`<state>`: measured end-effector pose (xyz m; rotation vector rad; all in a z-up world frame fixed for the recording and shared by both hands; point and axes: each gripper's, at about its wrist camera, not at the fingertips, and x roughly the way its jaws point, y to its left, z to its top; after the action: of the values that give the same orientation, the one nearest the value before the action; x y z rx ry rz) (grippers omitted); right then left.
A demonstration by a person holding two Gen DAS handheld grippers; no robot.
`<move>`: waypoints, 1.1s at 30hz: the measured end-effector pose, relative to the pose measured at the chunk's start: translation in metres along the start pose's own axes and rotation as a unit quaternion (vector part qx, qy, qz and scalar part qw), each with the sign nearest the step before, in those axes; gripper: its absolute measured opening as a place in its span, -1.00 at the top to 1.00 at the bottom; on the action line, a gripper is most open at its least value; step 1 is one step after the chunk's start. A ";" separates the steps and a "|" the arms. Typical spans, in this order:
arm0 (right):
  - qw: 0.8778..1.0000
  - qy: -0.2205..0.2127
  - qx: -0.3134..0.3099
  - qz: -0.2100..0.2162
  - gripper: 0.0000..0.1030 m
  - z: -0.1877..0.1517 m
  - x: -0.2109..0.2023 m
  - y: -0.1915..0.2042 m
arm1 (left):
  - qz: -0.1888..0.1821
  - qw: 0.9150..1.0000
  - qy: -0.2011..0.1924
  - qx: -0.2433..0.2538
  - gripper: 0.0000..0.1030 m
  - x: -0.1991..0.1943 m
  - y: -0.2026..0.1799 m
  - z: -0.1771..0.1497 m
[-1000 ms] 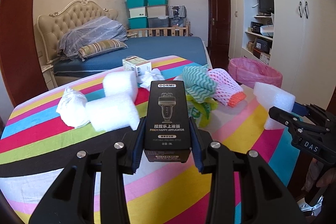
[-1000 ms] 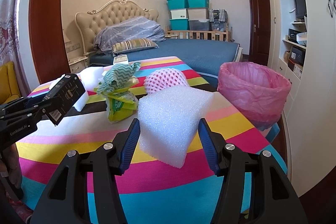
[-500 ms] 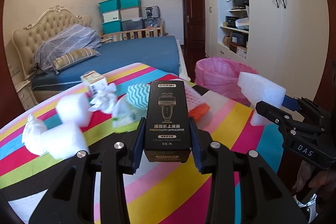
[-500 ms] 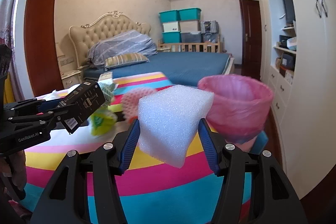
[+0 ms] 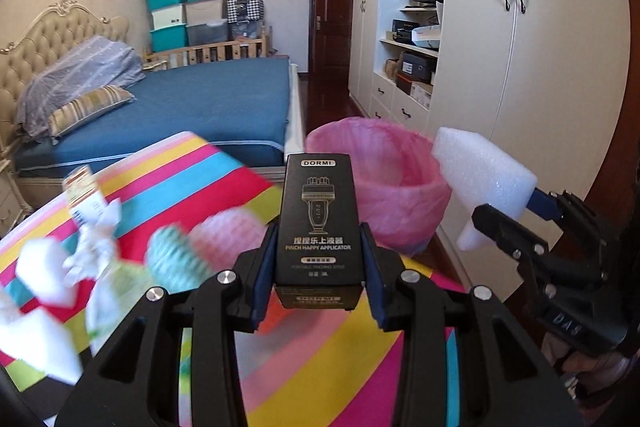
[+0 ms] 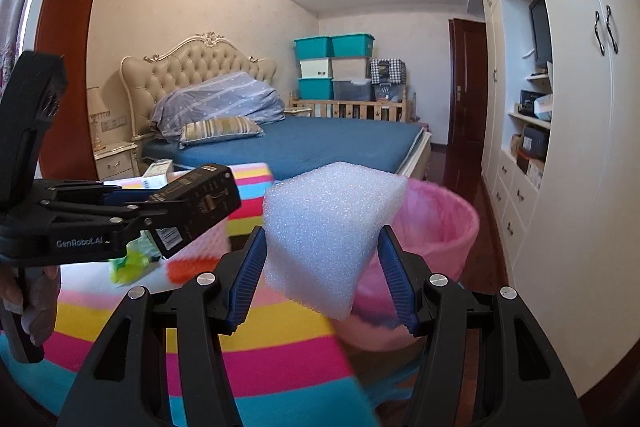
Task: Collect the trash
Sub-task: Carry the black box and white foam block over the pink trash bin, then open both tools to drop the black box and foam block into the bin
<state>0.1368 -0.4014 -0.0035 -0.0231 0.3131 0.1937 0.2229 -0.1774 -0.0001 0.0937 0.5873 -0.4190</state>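
So far 2 pieces are in hand and none shows inside the pink-lined bin (image 5: 384, 183). The left gripper (image 5: 320, 267) has its jaws clamped on a black carton (image 5: 319, 227), held upright just short of the bin. The right gripper (image 6: 320, 263) pinches a white foam block (image 6: 328, 227) right at the bin's near rim. Both loads look ready to drop. Back from the bin, on the striped table (image 5: 320, 367), foam chunks (image 5: 40, 267), crumpled paper (image 5: 96, 247) and a small box (image 5: 84, 191) remain, blurred.
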 end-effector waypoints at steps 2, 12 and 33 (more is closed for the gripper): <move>1.000 -0.009 0.001 -0.002 -0.06 0.007 0.007 -0.013 | -0.006 1.000 -0.004 0.005 0.26 0.011 -0.007 0.014; 1.000 -0.013 0.015 -0.016 -0.07 0.032 0.055 -0.073 | -0.056 0.998 -0.013 0.013 0.26 0.076 -0.025 0.076; 0.998 -0.002 0.036 -0.041 -0.64 0.013 0.069 -0.093 | 0.023 0.999 -0.041 0.002 -0.91 0.075 -0.004 0.083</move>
<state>0.2235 -0.4791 -0.0131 0.0362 0.3149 0.1006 0.3202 -0.2249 0.0276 0.0934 0.5034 -0.3771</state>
